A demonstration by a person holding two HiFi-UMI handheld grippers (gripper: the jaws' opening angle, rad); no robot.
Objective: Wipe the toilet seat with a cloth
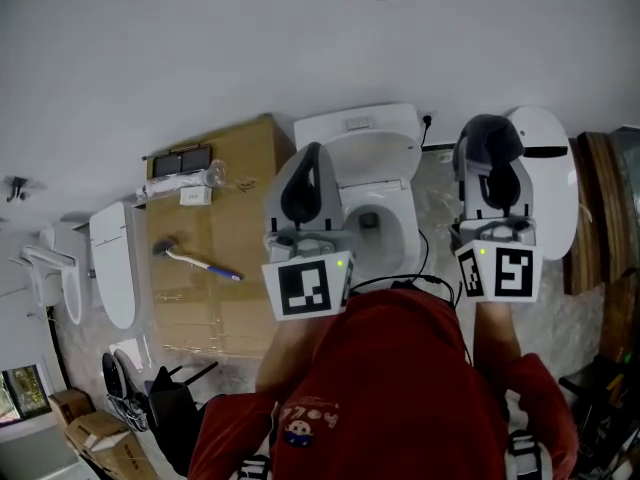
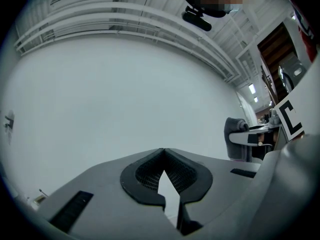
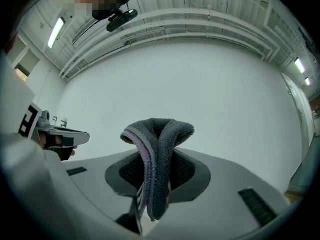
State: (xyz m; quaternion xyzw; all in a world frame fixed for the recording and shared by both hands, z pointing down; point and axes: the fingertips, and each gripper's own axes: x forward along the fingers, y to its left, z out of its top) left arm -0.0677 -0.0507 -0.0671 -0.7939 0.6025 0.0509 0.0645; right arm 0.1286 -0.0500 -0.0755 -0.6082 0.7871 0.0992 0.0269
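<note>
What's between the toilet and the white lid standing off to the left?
A big cardboard box sits between them, with a blue-handled brush lying on top. The head view shows it.

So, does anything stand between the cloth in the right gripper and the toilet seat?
Nothing visible does. The cloth is clamped in the right gripper, held beside the toilet seat; the shut left gripper is at its other side.

A cardboard box (image 1: 243, 196) carries a blue-handled brush (image 1: 196, 261).
</note>
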